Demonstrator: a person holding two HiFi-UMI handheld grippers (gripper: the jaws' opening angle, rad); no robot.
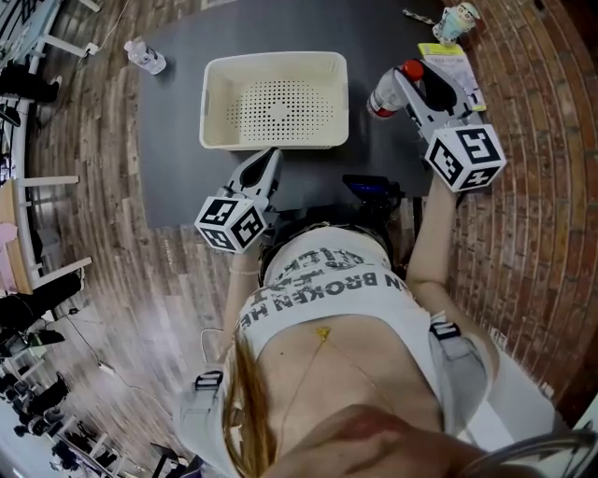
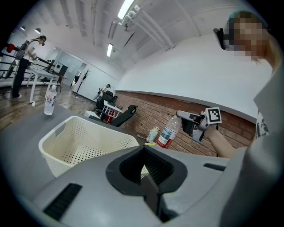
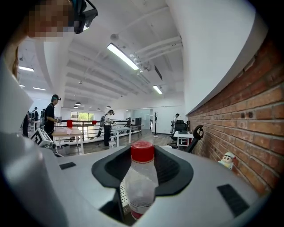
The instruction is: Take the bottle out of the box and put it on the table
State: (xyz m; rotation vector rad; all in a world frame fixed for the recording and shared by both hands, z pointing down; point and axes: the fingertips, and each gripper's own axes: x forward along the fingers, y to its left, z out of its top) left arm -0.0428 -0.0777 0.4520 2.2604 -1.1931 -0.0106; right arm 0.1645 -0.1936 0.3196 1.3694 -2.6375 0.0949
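The cream perforated box point(image 1: 224, 103) stands on the dark table point(image 1: 177, 140) with nothing inside it. A clear bottle point(image 1: 381, 98) with a red cap and red label is held just right of the box, my right gripper point(image 1: 404, 82) shut on it. In the right gripper view the bottle point(image 3: 142, 177) stands upright between the jaws, cap up. From the left gripper view the bottle point(image 2: 167, 133) appears upright beyond the box point(image 2: 84, 142); whether its base touches the table I cannot tell. My left gripper point(image 1: 269, 163) hovers at the box's near edge, shut and holding nothing.
A second clear bottle point(image 1: 147, 56) lies at the table's far left corner. A small toy figure point(image 1: 457, 21) and a yellow-green packet point(image 1: 448, 63) sit at the far right. A dark device point(image 1: 372, 191) is clamped at the table's near edge. People stand at tables far off.
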